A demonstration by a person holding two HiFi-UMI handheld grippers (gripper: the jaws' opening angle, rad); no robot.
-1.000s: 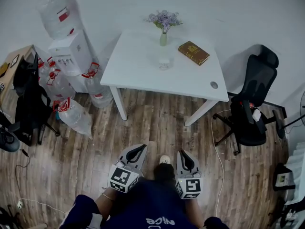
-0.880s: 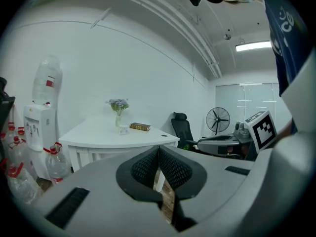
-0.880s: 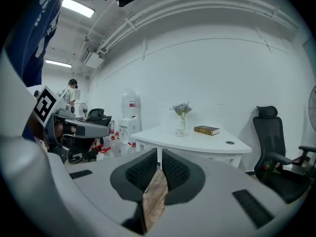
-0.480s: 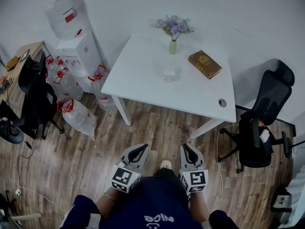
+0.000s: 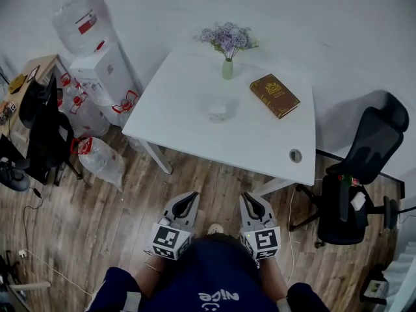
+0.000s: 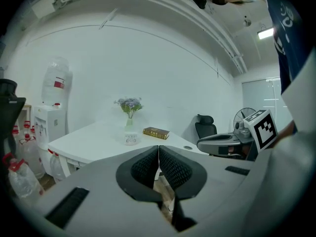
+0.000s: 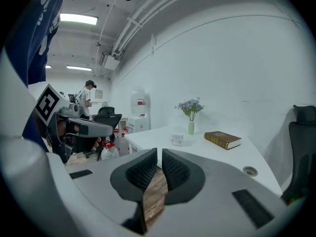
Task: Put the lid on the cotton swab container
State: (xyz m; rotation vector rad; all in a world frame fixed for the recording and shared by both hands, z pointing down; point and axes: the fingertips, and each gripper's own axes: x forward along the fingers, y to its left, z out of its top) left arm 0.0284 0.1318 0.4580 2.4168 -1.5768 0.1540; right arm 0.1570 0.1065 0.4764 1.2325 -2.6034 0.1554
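The cotton swab container (image 5: 217, 112) is a small clear tub in the middle of the white table (image 5: 182, 119). It also shows far off in the left gripper view (image 6: 130, 139) and the right gripper view (image 7: 177, 139). I cannot make out a separate lid from here. My left gripper (image 5: 193, 195) and right gripper (image 5: 249, 197) hang side by side over the wooden floor, short of the table's near edge. Both are shut and hold nothing; in each gripper view the pads (image 6: 148, 166) (image 7: 174, 171) meet at the tips.
A vase of purple flowers (image 5: 227, 60) and a brown book (image 5: 275, 96) stand behind the container. A water cooler (image 5: 97, 67) and several water bottles (image 5: 97, 161) sit left of the table, with a black chair (image 5: 361, 174) on the right and another (image 5: 45, 135) on the left.
The table has come lower and nearer in the head view, so I have moved toward it. Both grippers stay shut and side by side.
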